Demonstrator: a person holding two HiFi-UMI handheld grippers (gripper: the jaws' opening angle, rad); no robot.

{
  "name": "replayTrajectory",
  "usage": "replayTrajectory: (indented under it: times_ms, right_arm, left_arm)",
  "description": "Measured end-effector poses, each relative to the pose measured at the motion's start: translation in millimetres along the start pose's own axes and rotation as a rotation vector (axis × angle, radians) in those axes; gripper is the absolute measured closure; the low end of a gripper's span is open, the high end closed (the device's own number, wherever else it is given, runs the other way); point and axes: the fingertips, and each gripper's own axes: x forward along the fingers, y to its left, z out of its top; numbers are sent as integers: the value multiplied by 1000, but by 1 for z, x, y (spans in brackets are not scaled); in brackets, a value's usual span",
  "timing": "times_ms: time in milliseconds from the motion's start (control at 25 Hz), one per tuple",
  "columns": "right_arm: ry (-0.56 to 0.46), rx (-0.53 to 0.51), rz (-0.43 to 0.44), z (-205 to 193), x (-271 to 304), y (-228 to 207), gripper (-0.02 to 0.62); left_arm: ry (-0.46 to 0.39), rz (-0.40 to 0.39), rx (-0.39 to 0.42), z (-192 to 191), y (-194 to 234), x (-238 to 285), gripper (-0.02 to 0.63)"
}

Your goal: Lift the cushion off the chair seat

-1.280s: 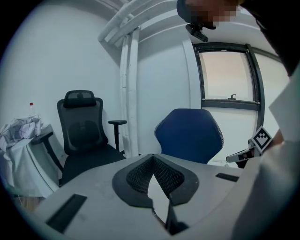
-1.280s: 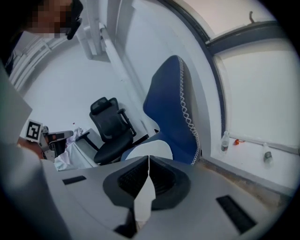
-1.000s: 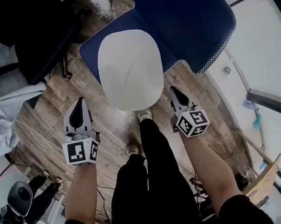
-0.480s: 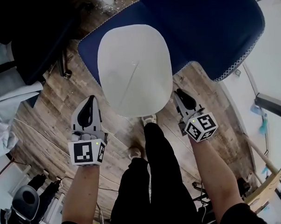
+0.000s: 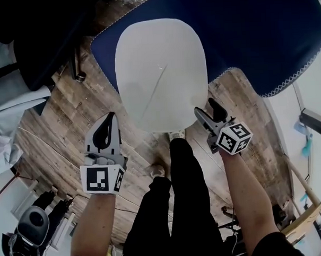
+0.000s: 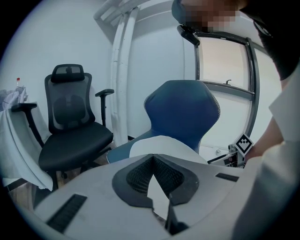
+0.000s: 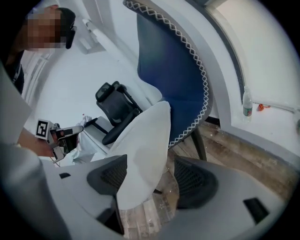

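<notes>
My right gripper (image 5: 208,112) has just swung its jaws wide to straddle the white cushion's (image 5: 160,72) near edge unpinched, my left gripper (image 5: 110,118) waits near that edge, closed and empty, and the cushion lies unlifted on the blue chair seat (image 5: 106,45).

An office-like room: a black mesh desk chair (image 6: 75,136) beside a blue shell chair (image 6: 183,110) on wood-plank flooring (image 5: 60,134).
</notes>
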Motion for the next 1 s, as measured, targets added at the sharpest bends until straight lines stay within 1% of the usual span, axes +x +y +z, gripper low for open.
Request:
replayTrajectory:
  times_ms: [120, 280, 360, 400, 440, 480, 560, 640, 760, 1000]
  right_arm:
    - [22, 36, 12, -9, 10, -2, 293]
    - [43, 28, 55, -12, 21, 6, 293]
    - [34, 30, 55, -10, 18, 6, 304]
    - [22, 32, 45, -8, 15, 4, 346]
    - [11, 27, 34, -6, 11, 3, 406]
    - [2, 19, 26, -3, 8, 3, 441]
    - [-13, 6, 17, 2, 5, 7, 485]
    - [-26, 4, 10, 9, 3, 14, 511]
    - [-48, 19, 3, 20, -6, 24, 531]
    - [-68, 33, -7, 38, -18, 48, 545]
  left_arm:
    - [4, -5, -6, -3, -2, 3, 601]
    - [6, -2, -27, -9, -5, 7, 601]
    - [16, 4, -41, -14, -5, 7, 601]
    - [23, 7, -49, -16, -4, 6, 601]
    - [29, 9, -54, -18, -3, 4, 601]
    - [33, 9, -58, -19, -1, 2, 601]
    - [36, 9, -55, -18, 5, -4, 601]
    - [35, 18, -49, -14, 12, -9, 601]
    - [18, 32, -45, 1, 19, -16, 601]
    - [-31, 39, -33, 34, 26, -34, 601]
